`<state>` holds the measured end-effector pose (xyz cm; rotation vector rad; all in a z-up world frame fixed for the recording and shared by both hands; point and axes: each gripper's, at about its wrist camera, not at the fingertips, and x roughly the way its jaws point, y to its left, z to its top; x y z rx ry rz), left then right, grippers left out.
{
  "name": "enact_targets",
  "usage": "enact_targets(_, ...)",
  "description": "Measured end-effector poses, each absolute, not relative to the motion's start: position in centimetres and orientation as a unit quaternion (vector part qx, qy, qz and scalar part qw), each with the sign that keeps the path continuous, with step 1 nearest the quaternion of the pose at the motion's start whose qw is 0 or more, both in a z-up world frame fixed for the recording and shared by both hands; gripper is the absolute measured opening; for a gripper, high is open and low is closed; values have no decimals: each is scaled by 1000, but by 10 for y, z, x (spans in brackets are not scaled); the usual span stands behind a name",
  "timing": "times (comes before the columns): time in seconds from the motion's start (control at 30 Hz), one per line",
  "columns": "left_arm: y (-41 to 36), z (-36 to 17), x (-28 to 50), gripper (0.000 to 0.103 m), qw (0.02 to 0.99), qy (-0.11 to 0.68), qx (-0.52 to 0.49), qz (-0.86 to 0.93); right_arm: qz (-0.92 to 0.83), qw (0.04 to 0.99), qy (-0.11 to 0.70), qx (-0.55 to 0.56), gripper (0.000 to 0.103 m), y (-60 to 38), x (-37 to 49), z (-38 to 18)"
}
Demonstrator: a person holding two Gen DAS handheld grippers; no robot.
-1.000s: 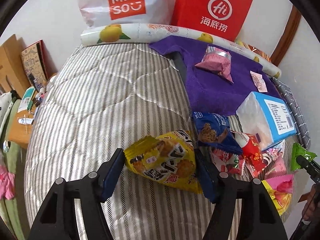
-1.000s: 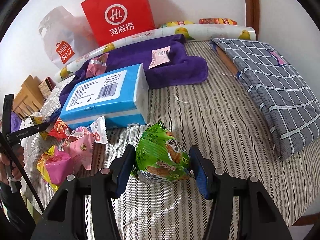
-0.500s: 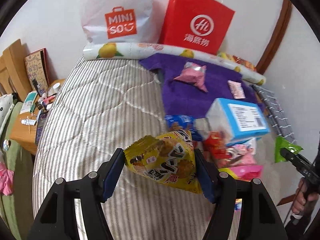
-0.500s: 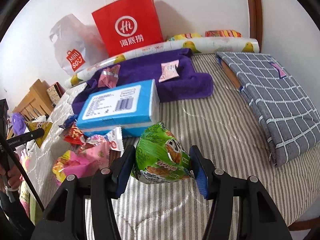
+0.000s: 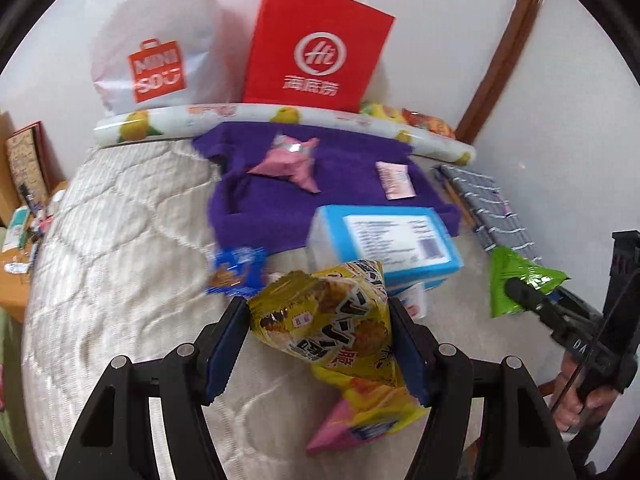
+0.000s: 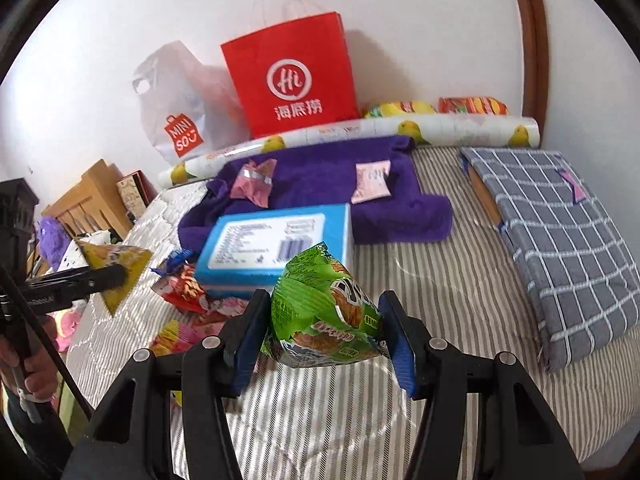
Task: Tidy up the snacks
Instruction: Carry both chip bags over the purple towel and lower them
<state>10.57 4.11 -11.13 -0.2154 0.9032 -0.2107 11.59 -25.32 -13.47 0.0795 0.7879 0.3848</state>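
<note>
Left hand-held gripper point(image 5: 320, 340) clamped on a yellow snack bag point(image 5: 332, 320), held up off the striped bed point(image 5: 120, 240); right hand-held gripper point(image 6: 322, 326) clamped on a green snack bag point(image 6: 324, 312), likewise clear of the bedding. Just behind both bags, a blue tissue pack point(image 6: 272, 244) lying flat, partly screened by them. Left of the pack, a loose heap of snacks: a blue cookie packet point(image 5: 236, 272), red wrappers point(image 6: 184, 290), pink and yellow ones half hidden under the grippers' fingers. Further back, a purple towel point(image 6: 328, 184) carrying a crumpled pink packet point(image 6: 254, 184) and a small flat pink sachet point(image 6: 372, 182). Behind the towel, a roll printed with yellow fruit point(image 6: 400, 130), then a red paper bag point(image 6: 292, 76) and a white plastic bag point(image 6: 180, 108) leaning on the wall. At the right of the bed, a grey checked cover point(image 6: 560, 232) over something flat and brown. Wooden furniture point(image 6: 92, 200) beside the bed, cut off at the frame edge, its clutter too small to name. Left-wrist view blurred, print on the wrappers unreadable. Only part of a hand point(image 5: 580, 392) visible on the right handle, the other hand point(image 6: 28, 376) mostly cropped.
</note>
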Motion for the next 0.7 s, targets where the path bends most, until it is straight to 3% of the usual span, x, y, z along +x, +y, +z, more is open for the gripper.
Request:
enact_targets(0.3, -1, -90, 129, 67, 896, 413, -91, -136, 196, 909, 366, 26, 55, -237, 130, -120)
enact_targets(0.7, 7, -76, 169, 67, 906, 395, -94, -118, 189, 918, 347, 22, 55, -228, 174, -105)
